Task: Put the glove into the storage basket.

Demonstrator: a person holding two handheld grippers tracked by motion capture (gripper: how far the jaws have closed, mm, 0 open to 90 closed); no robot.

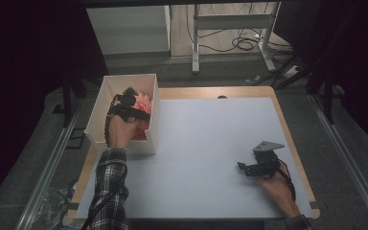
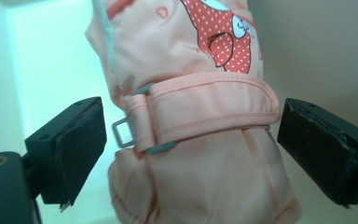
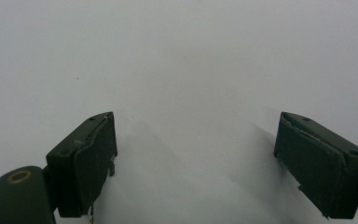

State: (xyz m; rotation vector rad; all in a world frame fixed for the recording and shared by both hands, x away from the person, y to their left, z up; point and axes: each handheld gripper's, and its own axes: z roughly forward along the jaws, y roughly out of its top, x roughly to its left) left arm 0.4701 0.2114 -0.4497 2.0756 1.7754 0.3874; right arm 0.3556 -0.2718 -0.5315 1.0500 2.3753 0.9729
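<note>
Pink glove (image 2: 200, 140) between spread left fingers (image 2: 81, 144)

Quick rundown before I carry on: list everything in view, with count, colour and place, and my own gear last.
Box: one, white, open top, at the table's left edge.
Mitten: one, peach pink with a red dotted cartoon print and a strap through a buckle, inside the box.
Table: one, white top with a wooden border, centre of the high view.
Stand: one, grey metal legs, on the floor beyond the table, with black cables beside it.
Left tongs: one, black, lowered into the box, jaws open on either side of the mitten, not touching it.
Right tongs: one, black, over the bare table at the right, jaws open, holding nothing.
Sleeve: one, plaid, on the left forearm.
</note>
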